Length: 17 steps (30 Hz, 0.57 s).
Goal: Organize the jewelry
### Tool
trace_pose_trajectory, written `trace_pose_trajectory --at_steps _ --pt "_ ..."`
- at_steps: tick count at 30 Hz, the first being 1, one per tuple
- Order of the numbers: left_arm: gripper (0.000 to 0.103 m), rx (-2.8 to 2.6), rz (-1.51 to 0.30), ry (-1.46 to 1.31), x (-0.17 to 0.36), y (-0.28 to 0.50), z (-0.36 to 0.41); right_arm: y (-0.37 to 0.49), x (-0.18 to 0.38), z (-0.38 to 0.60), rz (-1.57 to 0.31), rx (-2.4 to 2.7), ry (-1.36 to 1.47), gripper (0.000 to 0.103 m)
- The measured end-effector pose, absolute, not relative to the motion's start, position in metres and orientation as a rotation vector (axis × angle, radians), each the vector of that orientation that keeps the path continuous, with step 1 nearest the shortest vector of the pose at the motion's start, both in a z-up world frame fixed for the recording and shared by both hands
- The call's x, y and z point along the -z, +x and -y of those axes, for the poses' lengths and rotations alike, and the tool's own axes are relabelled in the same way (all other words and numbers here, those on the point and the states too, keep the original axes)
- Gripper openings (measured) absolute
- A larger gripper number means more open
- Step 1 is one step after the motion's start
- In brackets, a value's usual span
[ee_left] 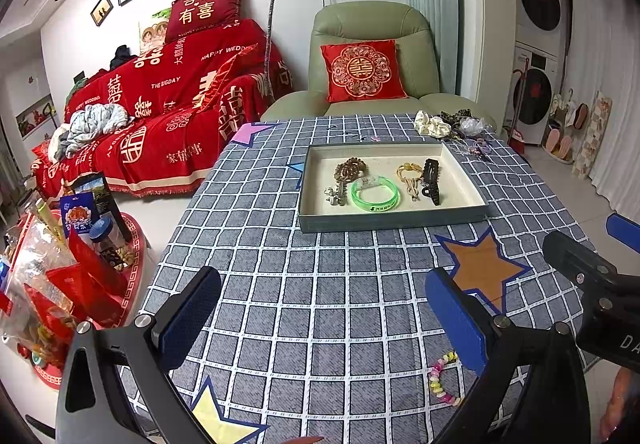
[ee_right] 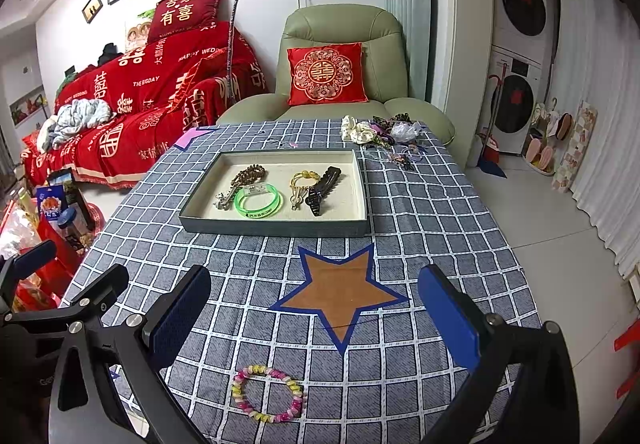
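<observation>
A shallow grey tray (ee_left: 384,222) (ee_right: 272,229) with a cream lining sits mid-table and holds a green bangle (ee_left: 375,194) (ee_right: 258,200), a brown bead string (ee_left: 351,166) (ee_right: 250,174), a yellow hair tie (ee_right: 301,180) and a dark hair clip (ee_left: 431,180) (ee_right: 323,184). A pink-and-yellow bead bracelet (ee_right: 267,393) (ee_left: 442,378) lies flat on the cloth, near and below my right gripper (ee_right: 324,318), which is open and empty. My left gripper (ee_left: 324,318) is also open and empty, above bare cloth to the bracelet's left.
A pile of scrunchies and hair ties (ee_left: 452,128) (ee_right: 384,134) lies at the table's far right corner. An orange star (ee_right: 340,294) marks the checked cloth. Snack jars and red packets (ee_left: 68,264) stand left of the table. A green armchair (ee_left: 372,56) stands behind.
</observation>
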State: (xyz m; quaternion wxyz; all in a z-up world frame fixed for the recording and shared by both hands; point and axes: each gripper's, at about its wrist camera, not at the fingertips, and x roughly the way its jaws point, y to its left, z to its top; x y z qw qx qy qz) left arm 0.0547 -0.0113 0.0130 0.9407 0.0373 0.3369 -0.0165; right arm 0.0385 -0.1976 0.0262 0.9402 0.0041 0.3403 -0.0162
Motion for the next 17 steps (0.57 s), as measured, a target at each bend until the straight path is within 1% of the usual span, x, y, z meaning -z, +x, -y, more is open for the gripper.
trace_pose_trajectory --at_steps 17 --pt "0.103 0.047 -0.685 0.067 -0.0137 0.0539 0.0064 0.0369 -0.0274 0.1952 -0.697 0.030 0.009 0.103"
